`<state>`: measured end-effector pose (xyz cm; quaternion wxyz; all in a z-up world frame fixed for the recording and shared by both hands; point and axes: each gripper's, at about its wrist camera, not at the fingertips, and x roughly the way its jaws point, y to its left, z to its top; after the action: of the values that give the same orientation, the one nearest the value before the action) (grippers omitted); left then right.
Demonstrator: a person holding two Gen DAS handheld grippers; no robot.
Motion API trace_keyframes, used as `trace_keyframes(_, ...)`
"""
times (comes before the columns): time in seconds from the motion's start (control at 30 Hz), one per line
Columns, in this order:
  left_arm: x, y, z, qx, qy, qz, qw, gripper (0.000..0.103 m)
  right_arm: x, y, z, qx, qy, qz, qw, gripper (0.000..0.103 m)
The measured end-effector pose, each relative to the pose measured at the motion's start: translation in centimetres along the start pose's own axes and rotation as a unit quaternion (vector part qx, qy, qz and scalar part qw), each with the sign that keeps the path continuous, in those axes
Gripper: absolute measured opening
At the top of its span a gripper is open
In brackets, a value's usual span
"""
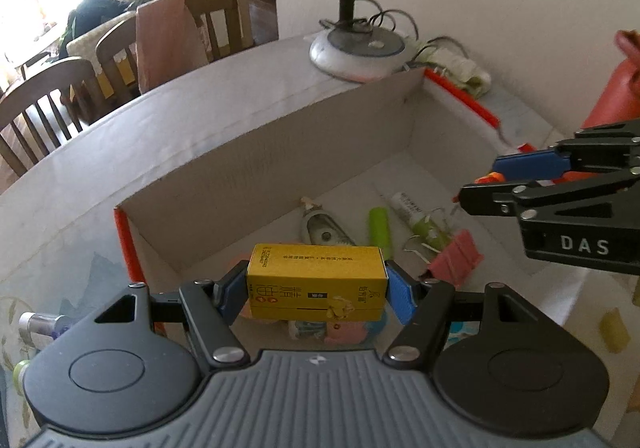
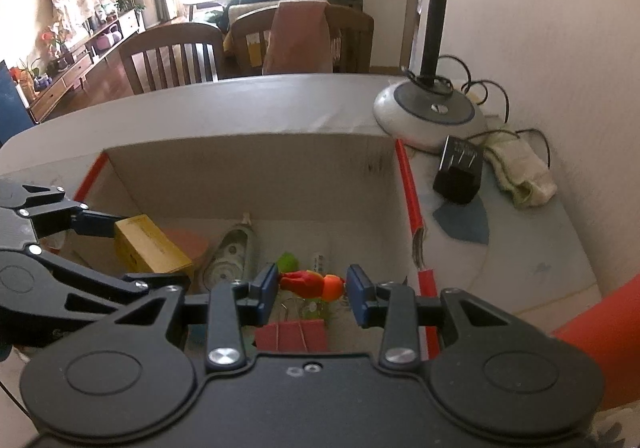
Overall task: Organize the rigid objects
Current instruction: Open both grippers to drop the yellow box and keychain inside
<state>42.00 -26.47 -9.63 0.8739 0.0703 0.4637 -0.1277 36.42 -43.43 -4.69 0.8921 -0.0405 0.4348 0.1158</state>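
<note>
A grey bench (image 1: 248,87) carries an open cardboard box (image 1: 280,151), a lamp base (image 1: 356,47) at its 1 o'clock corner. Left wrist view: the left tongs (image 1: 316,290) are clamped on a yellow carton (image 1: 316,280) above the box, with a green tube (image 1: 379,226) and a pink clip (image 1: 456,258) inside at 2 o'clock.

Right wrist view: the right tongs (image 2: 312,290) pinch a red-orange toy (image 2: 312,284) over the box's interior; the carton sits at 9 o'clock.
</note>
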Motion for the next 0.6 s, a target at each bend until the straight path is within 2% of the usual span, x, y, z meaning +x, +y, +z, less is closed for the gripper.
trace_keyframes(0.27, 2.5, 0.0, 0.3, -0.003, 0.024, 0.007, 0.9997, 0.070, 2.6, 0.0, -1.1, -0.008, 0.030, 0.000, 1.000, 0.037)
trace_keyframes(0.6, 4.2, 0.5, 0.6, -0.015, 0.062, 0.001, 0.9980, 0.070, 2.8, 0.3, -0.9, -0.013, 0.031, 0.004, 0.999, 0.038)
